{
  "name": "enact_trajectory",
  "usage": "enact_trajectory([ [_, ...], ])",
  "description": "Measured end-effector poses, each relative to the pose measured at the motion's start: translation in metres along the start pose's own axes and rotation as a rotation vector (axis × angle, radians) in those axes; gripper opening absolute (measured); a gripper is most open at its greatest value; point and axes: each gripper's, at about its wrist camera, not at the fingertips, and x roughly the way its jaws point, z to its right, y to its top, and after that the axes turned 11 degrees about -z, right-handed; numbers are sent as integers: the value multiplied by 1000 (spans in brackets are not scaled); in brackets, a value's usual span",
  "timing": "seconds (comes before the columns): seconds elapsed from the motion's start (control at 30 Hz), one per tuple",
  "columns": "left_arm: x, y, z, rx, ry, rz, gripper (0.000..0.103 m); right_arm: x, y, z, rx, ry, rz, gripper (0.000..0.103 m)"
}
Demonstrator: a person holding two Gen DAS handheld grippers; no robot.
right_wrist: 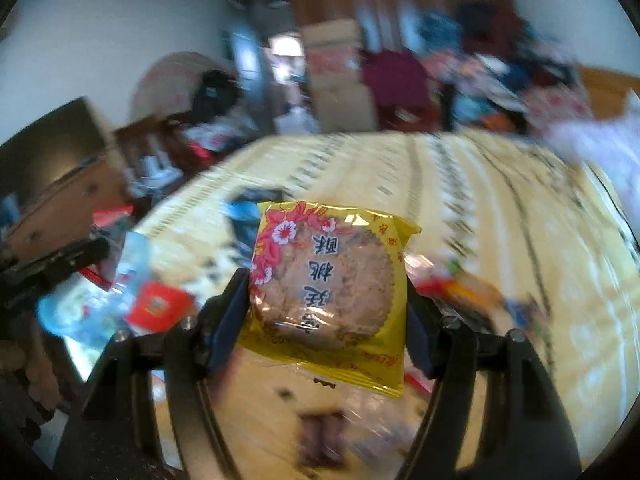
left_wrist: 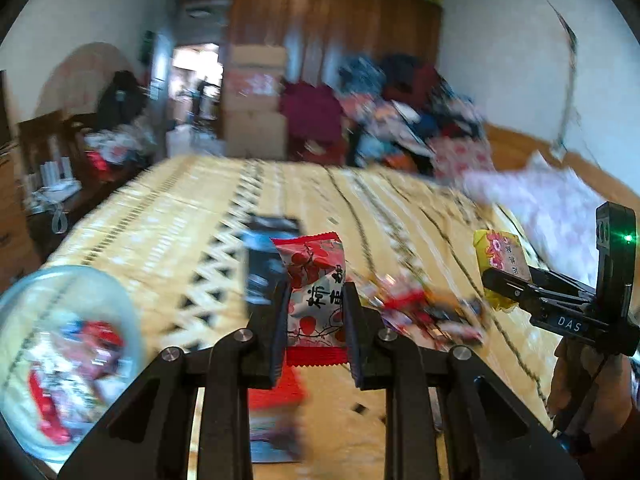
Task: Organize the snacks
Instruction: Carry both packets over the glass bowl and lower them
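Mid-sort: both tools carrying snacks.
Left tool (left_wrist: 316,312) is pinching a red-white packet (left_wrist: 316,300); right tool (right_wrist: 326,312) is pinching a yellow cookie pack (right_wrist: 326,280); bowl (left_wrist: 24,292) at 8 o'clock partly filled, loose pile (left_wrist: 420,312) at 3 o'clock remaining.

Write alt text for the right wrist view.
The right gripper clamps a yellow plastic-wrapped round walnut cookie packet above a cream patterned mat. More blurred snack wrappers lie behind it, with a cluttered room beyond.

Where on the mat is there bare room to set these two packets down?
Bare mat lies beyond the clear bowl, left of the dark packet. Crowded: the loose snack pile between the held packets.
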Motion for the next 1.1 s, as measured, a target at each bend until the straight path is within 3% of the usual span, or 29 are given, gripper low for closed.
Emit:
enact_trajectory([
  [0.3,-69,8,-129,-176,146,104,25,26,61,-134,-179,230,24,70],
  [0.57,-87,-10,-222,-329,272,82,25,61,75,-232,-331,353,-45,70],
  [0.77,-83,-22,-256,-367,335,46,25,82,69,-281,-396,411,-116,70],
  [1.1,-59,-33,-280,-397,355,-22,25,114,64,-324,-460,427,-222,70],
])
